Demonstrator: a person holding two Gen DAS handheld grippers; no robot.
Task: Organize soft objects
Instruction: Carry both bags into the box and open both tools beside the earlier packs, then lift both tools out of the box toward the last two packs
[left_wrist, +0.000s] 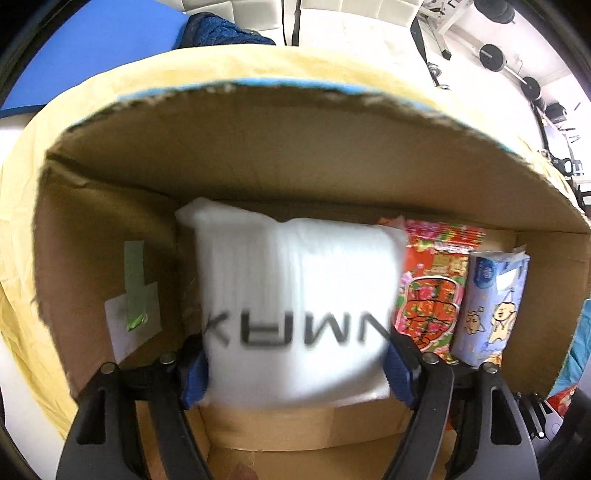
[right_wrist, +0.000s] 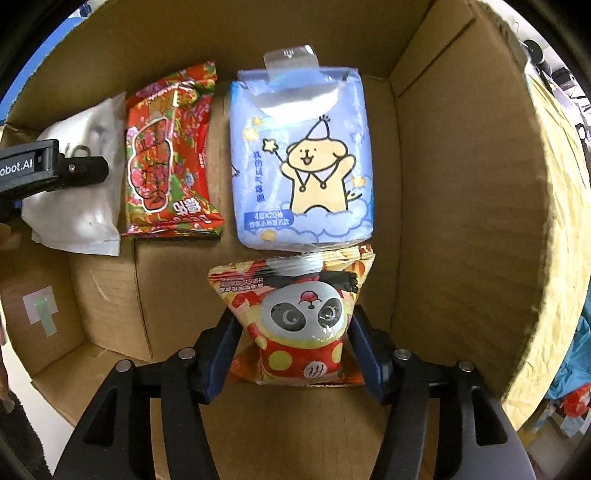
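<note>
My left gripper (left_wrist: 295, 373) is shut on a white soft pack (left_wrist: 295, 295) with black letters, held inside a cardboard box (left_wrist: 258, 155) near its left wall. Next to it are a red floral pack (left_wrist: 428, 295) and a blue tissue pack (left_wrist: 491, 302). My right gripper (right_wrist: 291, 354) is shut on an orange panda pack (right_wrist: 299, 317), inside the same box (right_wrist: 461, 221), just in front of the blue tissue pack (right_wrist: 301, 166). In the right wrist view the red floral pack (right_wrist: 168, 158) and white pack (right_wrist: 81, 192) lie to the left, with the left gripper's body (right_wrist: 51, 166) over the white pack.
A yellow cloth (left_wrist: 22, 258) lies under and around the box. A blue board (left_wrist: 92, 48) and dark blue fabric (left_wrist: 221, 31) are behind it. Gym weights (left_wrist: 517, 70) stand on the floor at the far right. A taped label (right_wrist: 40, 306) is on the box's left wall.
</note>
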